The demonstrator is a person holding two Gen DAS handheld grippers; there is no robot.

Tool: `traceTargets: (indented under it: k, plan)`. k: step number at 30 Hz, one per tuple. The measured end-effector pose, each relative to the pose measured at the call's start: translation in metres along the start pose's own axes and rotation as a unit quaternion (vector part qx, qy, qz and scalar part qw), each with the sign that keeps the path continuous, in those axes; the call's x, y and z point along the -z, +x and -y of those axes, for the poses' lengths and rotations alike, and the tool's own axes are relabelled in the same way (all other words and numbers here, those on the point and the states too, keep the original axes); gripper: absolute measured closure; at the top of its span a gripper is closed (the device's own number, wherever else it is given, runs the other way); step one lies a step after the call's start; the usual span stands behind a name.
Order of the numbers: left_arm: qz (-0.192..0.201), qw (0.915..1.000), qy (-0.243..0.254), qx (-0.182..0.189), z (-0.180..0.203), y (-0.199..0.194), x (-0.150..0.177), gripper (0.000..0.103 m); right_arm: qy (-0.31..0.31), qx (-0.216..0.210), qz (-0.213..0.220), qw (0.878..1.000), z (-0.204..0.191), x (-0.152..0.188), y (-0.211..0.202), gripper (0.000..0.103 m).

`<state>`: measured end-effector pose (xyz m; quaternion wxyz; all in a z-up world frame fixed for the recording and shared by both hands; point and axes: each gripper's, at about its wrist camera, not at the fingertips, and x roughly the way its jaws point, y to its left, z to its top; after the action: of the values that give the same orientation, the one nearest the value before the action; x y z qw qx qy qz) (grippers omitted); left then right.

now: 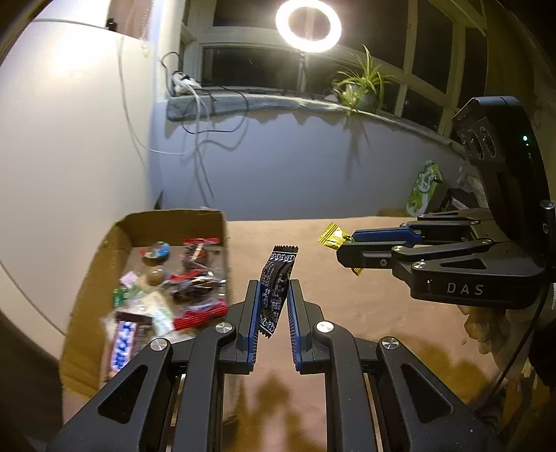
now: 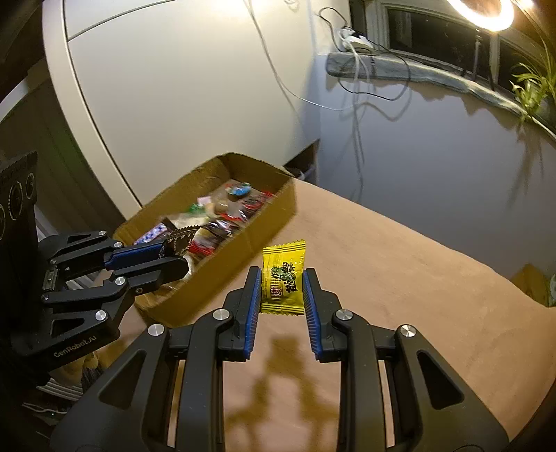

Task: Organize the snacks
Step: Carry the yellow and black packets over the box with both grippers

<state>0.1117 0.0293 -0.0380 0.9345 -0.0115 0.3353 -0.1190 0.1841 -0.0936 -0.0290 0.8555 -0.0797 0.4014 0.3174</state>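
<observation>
My left gripper (image 1: 272, 295) is shut on a black snack packet (image 1: 276, 288) with white print, held upright above the brown table, just right of the cardboard box (image 1: 104, 250). The same gripper (image 2: 173, 255) shows in the right wrist view over the box's near end. My right gripper (image 2: 281, 287) is shut on a yellow candy packet (image 2: 283, 276), held above the table right of the box (image 2: 274, 215). In the left wrist view the right gripper (image 1: 344, 245) holds the yellow packet (image 1: 332, 236). The box holds several wrapped snacks.
A green snack bag (image 1: 424, 187) stands at the table's far right. A grey wall and windowsill with a potted plant (image 1: 361, 87), cables and a ring light (image 1: 307, 24) lie behind. A white cabinet (image 2: 173, 87) stands behind the box.
</observation>
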Motion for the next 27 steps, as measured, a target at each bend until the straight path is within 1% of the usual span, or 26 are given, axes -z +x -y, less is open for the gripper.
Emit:
traceTargets:
  k: [6, 12, 19, 27]
  plan:
    - [0.014, 0.9997, -0.010, -0.015, -0.025, -0.016, 0.001, 0.089, -0.010, -0.015, 0.002, 1.000, -0.028, -0.015, 0.015, 0.078]
    - [0.019, 0.9993, -0.022, -0.024, -0.049, -0.022, 0.001, 0.089, -0.021, -0.030, -0.001, 0.999, -0.052, -0.029, 0.036, 0.078]
    - [0.021, 0.9986, -0.035, -0.035, -0.075, -0.019, 0.001, 0.089, -0.028, -0.043, -0.011, 0.999, -0.068, -0.039, 0.060, 0.078]
    - [0.024, 0.9977, -0.044, -0.044, -0.092, -0.016, 0.000, 0.089, -0.036, -0.055, -0.021, 0.998, -0.079, -0.052, 0.085, 0.078]
